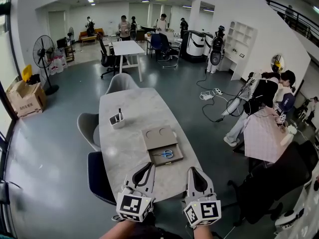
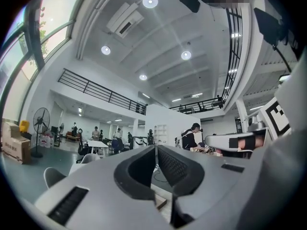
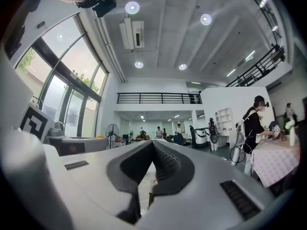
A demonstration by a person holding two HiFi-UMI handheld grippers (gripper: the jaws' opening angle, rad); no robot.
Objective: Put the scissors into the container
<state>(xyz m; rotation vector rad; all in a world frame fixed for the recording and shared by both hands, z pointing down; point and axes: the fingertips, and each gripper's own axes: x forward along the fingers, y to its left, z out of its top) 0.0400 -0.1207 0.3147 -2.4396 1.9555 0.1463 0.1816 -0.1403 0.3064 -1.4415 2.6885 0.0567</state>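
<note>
Blue-handled scissors (image 1: 164, 154) lie flat in a shallow brown box (image 1: 173, 159) near the middle of the long pale table (image 1: 124, 148). Behind it lies a brown lid (image 1: 159, 136) with two round dents. A small white container (image 1: 117, 120) with dark pens in it stands farther back on the left. My left gripper (image 1: 148, 166) and right gripper (image 1: 193, 170) hover side by side over the table's near end, short of the box. Both are shut and hold nothing. In the left gripper view the left gripper (image 2: 155, 150) points out into the room, as does the right gripper (image 3: 152, 145) in its own view.
Grey chairs (image 1: 88, 126) and a dark blue chair (image 1: 99, 178) stand along the table's left side. People sit at a checked-cloth table (image 1: 261, 133) on the right. A floor fan (image 1: 44, 51) and cardboard boxes (image 1: 27, 98) are at the far left.
</note>
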